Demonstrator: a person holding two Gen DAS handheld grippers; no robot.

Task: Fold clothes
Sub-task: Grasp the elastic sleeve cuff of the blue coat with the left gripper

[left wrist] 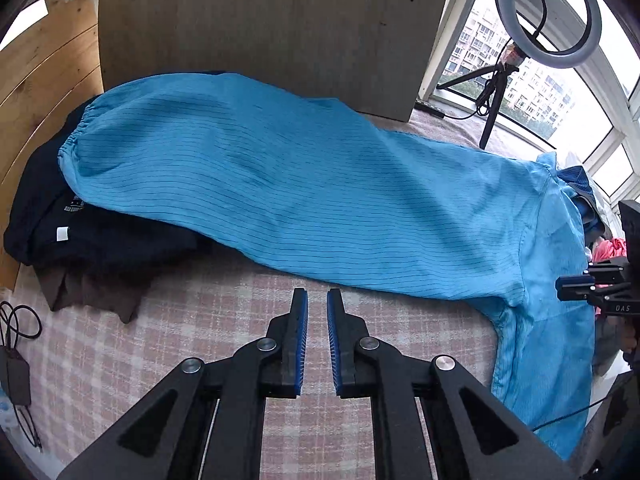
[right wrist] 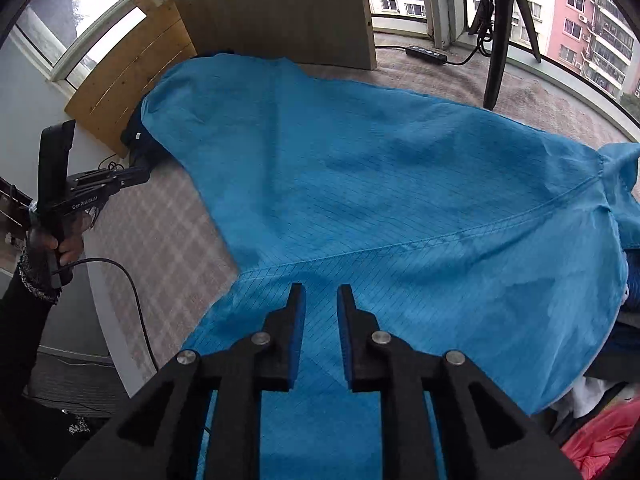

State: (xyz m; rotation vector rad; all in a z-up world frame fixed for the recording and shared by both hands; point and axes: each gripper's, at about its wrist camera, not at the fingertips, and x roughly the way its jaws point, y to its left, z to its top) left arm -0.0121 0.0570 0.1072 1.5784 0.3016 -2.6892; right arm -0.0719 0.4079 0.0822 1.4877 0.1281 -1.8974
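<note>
Left tongs [left wrist: 317, 300] slightly parted, empty, right tongs [right wrist: 321, 294] likewise, "GenRobot.AI" lettering, blue garment [right wrist: 380, 200]

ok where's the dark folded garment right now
In the left wrist view the dark garment lies at the left on the checked cover, partly under the cuff end of the blue garment.

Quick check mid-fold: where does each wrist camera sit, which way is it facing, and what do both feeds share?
Left wrist: on the left gripper, angled down at the pink checked bedcover and the blue striped garment; the right gripper shows at right.
Right wrist: on the right gripper, angled down over the garment; the left gripper and hand show at left.
Shared: garment, bedcover, grey board.
</note>
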